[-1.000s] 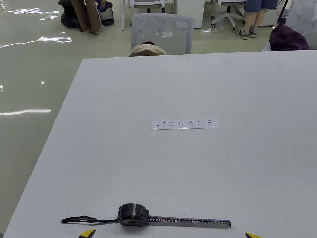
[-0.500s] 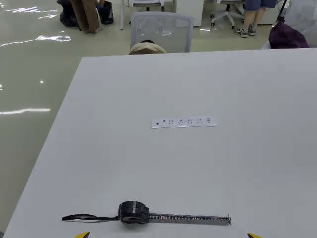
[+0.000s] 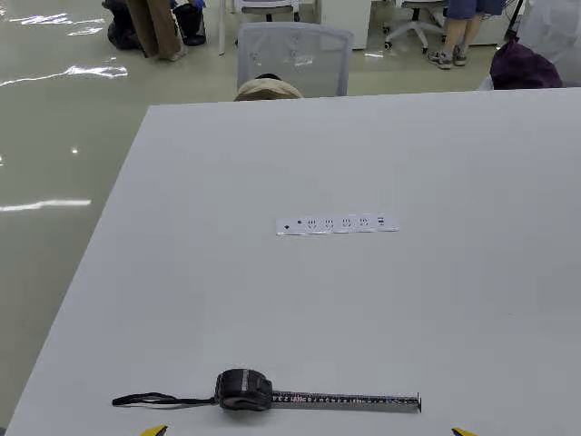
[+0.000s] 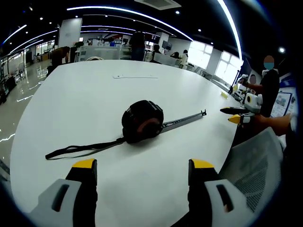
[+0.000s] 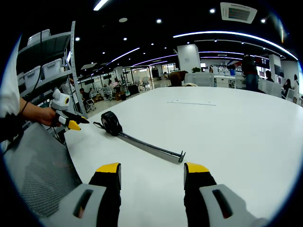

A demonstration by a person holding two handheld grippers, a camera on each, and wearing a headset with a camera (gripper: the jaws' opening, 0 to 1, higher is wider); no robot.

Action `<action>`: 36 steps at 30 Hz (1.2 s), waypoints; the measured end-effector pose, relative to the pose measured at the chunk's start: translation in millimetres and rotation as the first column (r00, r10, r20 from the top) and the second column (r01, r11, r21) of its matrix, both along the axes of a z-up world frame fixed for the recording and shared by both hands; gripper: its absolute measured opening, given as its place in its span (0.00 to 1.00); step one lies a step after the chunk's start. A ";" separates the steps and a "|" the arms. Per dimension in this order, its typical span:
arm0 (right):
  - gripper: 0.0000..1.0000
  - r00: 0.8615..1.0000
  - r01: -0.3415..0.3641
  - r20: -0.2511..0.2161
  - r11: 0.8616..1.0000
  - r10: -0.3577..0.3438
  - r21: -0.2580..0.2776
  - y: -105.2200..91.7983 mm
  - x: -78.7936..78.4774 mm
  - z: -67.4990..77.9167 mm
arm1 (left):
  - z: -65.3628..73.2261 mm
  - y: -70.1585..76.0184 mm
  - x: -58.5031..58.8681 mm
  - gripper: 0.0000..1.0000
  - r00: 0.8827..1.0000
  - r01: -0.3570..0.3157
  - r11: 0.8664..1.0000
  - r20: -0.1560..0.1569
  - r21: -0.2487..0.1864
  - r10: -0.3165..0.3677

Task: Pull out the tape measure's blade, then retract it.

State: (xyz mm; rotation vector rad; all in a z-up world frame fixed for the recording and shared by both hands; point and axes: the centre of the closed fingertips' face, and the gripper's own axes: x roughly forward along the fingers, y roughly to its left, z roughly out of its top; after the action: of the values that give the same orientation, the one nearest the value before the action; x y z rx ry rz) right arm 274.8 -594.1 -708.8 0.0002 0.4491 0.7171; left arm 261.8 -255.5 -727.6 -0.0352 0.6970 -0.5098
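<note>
Across the last second very little has changed: the small drift of the tape measure (image 3: 243, 389) and the power strip (image 3: 337, 223) in the head view is shared by the whole picture, so it reads as the head moving, not the things. The blade (image 3: 345, 398) is the same length as before, still drawn out to the right along the lower middle of the frame, with its hook (image 3: 418, 401) lying on the white bench (image 3: 318, 309) and the strap (image 3: 150, 400) trailing off to the left. The left tongs (image 4: 142, 165) stand wide apart and empty, short of the case, which sits just above centre in the left gripper view. The right tongs (image 5: 151, 169) are likewise spread and hold nothing, with the hook resting just ahead of them, apart from both tips. In the head view just a yellow tip of each pokes in at the bottom edge. For the task this looks like the gap between the two halves: the pull-out appears done, nothing is gripped, and the retraction has not begun, since the blade has not shortened.
</note>
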 end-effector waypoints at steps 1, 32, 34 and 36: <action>0.53 1.000 0.001 -0.001 1.000 -0.001 0.001 0.0 0.1 -0.3 | 0.1 -0.5 0.0 0.77 1.000 0.000 1.000 -0.002 -0.003 0.000; 0.53 0.999 -0.035 0.007 0.999 0.035 0.009 15.6 15.5 -0.3 | -0.4 -32.1 25.1 0.79 0.999 -0.031 1.000 -0.016 -0.002 0.031; 0.53 0.999 -0.036 0.008 0.999 0.036 0.009 15.7 16.5 -0.9 | -0.3 -32.2 26.6 0.79 0.999 -0.034 0.999 -0.015 -0.004 0.034; 0.53 0.999 -0.037 0.007 0.999 0.037 0.007 16.5 17.0 -1.8 | -1.9 -34.6 27.3 0.79 0.999 -0.027 1.000 -0.018 -0.007 0.027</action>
State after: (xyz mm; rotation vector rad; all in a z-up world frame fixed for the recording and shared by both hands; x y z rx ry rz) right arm 291.9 -577.6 -710.6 -0.0034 0.4412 0.7548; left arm 289.1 -290.1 -729.4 -0.0557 0.7113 -0.4861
